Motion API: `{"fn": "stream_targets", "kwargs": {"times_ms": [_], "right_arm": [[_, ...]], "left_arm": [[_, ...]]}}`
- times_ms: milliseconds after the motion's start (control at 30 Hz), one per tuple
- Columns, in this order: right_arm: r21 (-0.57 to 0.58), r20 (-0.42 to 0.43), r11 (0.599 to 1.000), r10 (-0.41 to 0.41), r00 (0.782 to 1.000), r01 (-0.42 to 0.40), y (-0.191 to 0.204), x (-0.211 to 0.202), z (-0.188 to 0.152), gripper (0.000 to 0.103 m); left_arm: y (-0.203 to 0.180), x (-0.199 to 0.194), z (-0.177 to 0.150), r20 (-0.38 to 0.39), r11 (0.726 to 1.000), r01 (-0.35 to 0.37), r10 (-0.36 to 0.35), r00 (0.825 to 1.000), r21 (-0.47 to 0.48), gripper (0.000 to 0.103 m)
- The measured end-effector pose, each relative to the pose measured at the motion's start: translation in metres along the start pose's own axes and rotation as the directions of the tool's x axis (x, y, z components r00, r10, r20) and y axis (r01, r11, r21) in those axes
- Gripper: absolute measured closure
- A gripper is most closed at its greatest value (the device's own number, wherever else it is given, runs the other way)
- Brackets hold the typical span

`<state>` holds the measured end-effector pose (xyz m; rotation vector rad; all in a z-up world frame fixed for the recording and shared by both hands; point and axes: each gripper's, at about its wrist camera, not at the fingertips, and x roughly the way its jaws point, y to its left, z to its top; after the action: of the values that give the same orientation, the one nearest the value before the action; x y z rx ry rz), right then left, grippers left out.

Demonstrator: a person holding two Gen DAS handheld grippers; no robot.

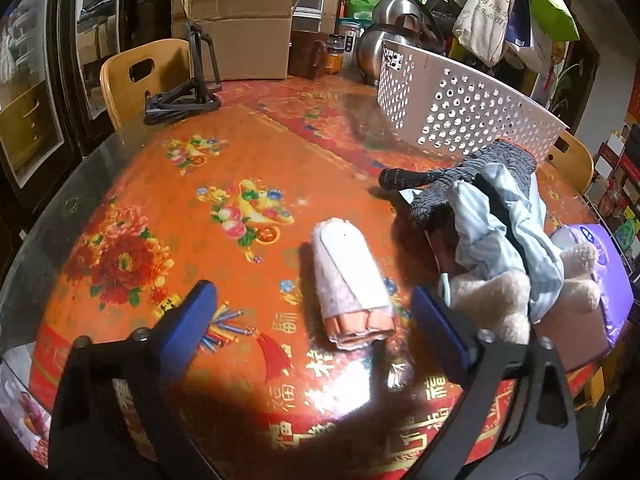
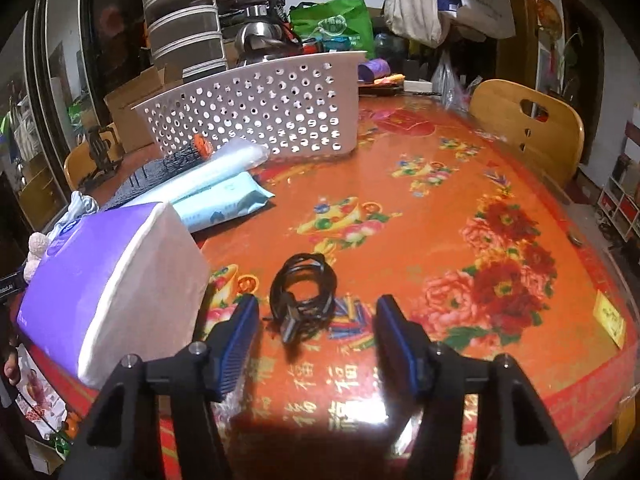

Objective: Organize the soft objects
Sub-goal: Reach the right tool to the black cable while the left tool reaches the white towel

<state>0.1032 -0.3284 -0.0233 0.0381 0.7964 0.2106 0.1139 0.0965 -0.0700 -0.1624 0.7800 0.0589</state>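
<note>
In the left wrist view my left gripper (image 1: 316, 312) is open, its blue pads either side of the near end of a rolled pink-and-white towel (image 1: 350, 284) lying on the table. To its right lie a grey knit glove (image 1: 452, 184), a pale blue cloth (image 1: 508, 232) and a cream plush toy (image 1: 508, 304). A white perforated basket (image 1: 460, 104) stands behind them. In the right wrist view my right gripper (image 2: 316, 328) is open and empty, just above a coiled black cable (image 2: 302, 292). A purple tissue pack (image 2: 108, 280) sits at left, pale blue wipe packs (image 2: 224, 192) and the basket (image 2: 260, 108) behind.
The round table has a red-orange flowered cloth (image 1: 160, 208) under glass. A black folding stand (image 1: 188, 92), a cardboard box (image 1: 236, 32), a brown mug (image 1: 306, 54) and steel kettles (image 1: 392, 40) stand at the back. Wooden chairs (image 2: 528, 128) ring the table.
</note>
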Motion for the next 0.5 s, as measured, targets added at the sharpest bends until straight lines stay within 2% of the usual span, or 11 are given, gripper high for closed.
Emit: {"fn": "stream_targets", "kwargs": {"times_ms": [33, 200, 333, 400, 500], "right_arm": [[0.0, 0.0, 1.0, 0.001, 1.0, -0.001, 0.001, 0.001, 0.001, 0.044], [-0.036, 0.005, 0.999, -0.031, 1.0, 0.031, 0.008, 0.005, 0.001, 0.052], [-0.05, 0.01, 0.999, -0.02, 1.0, 0.02, 0.01, 0.004, 0.0, 0.059], [-0.064, 0.014, 0.998, -0.023, 1.0, 0.023, 0.012, 0.005, -0.001, 0.062], [-0.078, 0.018, 0.996, -0.033, 0.999, 0.034, 0.014, 0.005, -0.002, 0.067]], "left_arm": [[0.0, 0.0, 0.0, -0.002, 1.0, -0.002, 0.002, 1.0, 0.002, 0.022], [0.0, 0.002, 0.002, 0.002, 1.0, -0.001, 0.001, 1.0, 0.021, 0.025], [-0.007, 0.012, 0.002, -0.015, 0.998, -0.006, 0.006, 1.0, 0.057, 0.036], [-0.01, 0.013, 0.001, -0.006, 0.997, -0.033, 0.033, 0.999, 0.07, 0.046], [-0.015, 0.014, 0.002, 0.001, 0.997, -0.025, 0.025, 1.0, 0.079, 0.063]]}}
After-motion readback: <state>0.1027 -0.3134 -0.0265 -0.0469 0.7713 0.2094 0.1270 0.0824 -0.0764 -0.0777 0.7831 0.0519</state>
